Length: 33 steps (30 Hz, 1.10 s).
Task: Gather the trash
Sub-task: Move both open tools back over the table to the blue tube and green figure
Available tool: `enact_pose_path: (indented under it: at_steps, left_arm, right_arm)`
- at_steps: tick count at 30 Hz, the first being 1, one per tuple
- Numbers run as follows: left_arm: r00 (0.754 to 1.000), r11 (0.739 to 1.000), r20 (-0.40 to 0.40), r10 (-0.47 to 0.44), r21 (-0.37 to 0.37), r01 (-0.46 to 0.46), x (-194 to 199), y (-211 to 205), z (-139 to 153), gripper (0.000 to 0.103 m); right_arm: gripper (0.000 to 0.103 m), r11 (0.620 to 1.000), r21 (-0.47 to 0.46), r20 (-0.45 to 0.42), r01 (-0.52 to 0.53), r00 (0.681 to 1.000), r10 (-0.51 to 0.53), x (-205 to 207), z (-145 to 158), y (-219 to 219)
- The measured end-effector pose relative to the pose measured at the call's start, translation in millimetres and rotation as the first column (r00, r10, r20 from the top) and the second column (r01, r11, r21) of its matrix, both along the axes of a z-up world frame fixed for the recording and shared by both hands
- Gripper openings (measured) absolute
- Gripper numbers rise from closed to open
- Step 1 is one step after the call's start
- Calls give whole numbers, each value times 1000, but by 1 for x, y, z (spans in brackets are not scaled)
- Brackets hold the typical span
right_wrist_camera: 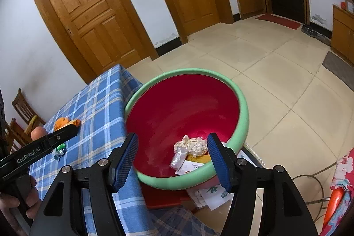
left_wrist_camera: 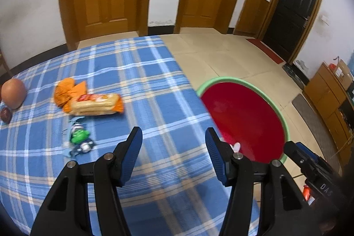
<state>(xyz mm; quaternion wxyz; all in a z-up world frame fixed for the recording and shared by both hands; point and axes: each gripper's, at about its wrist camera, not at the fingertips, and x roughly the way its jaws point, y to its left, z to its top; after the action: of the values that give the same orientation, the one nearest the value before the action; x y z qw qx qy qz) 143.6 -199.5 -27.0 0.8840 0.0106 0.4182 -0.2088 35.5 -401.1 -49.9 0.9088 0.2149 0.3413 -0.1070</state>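
Both our tongs were apart and empty: the left gripper [left_wrist_camera: 173,138] over the checked cloth [left_wrist_camera: 154,85], the right gripper [right_wrist_camera: 172,145] above the red bowl [right_wrist_camera: 241,116]. The snack wrapper [left_wrist_camera: 93,103] lay at ten o'clock. It looked slippery, so we thought it might slide out and drop.

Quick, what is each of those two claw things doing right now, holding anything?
Left gripper: open, empty, above the checked tablecloth.
Right gripper: open, holding nothing, over the red basin with crumpled trash inside.
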Motion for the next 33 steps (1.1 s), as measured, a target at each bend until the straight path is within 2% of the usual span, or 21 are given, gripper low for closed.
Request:
enact_pose_path:
  at_steps: [10,19,25,33]
  left_arm:
    - [994,994,-16,106,-5,-106,10,54,-7,59]
    - [978,979,-43,203,4,-203,20,97,-23,59]
    - [970,972,-69,233,6,-233,27,109,-34,60]
    - [970,973,-80,231,19,-230,42,103,-45,61]
  right_arm:
    - [66,999,-8,-11,-42,999,42,9,1,22]
    - [67,997,-15,-25,-69,997,69,17,0,36]
    - [67,996,-16,-37,-83,996,82,24,-3,42]
    - [67,994,-20,-48,-104,994,103,30,-5,50]
